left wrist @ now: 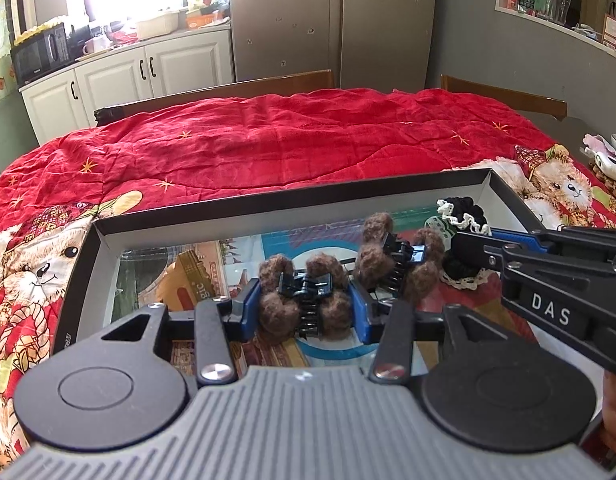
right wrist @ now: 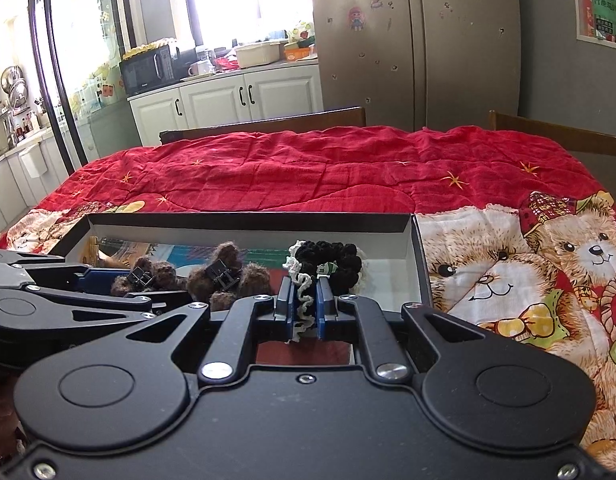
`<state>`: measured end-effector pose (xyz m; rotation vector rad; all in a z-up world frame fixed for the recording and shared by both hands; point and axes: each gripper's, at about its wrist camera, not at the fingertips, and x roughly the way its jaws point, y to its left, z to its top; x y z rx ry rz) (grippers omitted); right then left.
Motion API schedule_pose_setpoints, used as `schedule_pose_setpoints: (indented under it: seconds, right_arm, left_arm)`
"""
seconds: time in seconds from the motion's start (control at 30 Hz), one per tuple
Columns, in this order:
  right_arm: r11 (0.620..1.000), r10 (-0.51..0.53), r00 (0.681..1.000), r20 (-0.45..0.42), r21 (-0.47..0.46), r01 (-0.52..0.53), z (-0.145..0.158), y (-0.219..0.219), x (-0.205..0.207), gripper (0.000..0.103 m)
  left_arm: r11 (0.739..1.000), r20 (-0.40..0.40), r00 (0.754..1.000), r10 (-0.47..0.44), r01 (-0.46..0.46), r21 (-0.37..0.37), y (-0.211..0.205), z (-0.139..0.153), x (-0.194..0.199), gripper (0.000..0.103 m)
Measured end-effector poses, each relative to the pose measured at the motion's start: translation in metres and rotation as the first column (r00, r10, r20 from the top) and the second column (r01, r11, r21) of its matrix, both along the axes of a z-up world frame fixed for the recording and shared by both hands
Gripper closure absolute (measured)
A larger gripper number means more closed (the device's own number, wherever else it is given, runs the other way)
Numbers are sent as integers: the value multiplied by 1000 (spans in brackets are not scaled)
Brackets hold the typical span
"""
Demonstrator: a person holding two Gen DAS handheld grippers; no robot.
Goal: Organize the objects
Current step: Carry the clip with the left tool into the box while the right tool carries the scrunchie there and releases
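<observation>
Left tongs spread around a fuzzy brown hair claw, blue pads flanking its two sides, contact not clear. Lying inside the shallow black box, long axis running pad to pad, teeth toward the camera. Second brown claw just right of the first, tilted, also in the box. Right tongs clamped on a black scrunchie with cream trim at the box's right end, the ruffled edge pinched upright between the pads. Box resting on a red teddy-bear quilt over the counter.
</observation>
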<state>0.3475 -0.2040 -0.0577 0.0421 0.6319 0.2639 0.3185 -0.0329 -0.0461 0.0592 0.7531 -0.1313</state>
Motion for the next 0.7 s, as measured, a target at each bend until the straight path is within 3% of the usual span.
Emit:
schedule_pose_setpoints:
  seconds: [0.5,0.7]
  right_arm:
    - [1000,7,1000,-7,-2,-7,0,0,1,87]
    - [1000,9,1000,0,-5,-9,1,0,0,73]
  left_arm:
    - [1000,-4,1000,-2,2,6,-1,0,2,40]
    - [1000,6,1000,3,-3,-2,2,1,0,36]
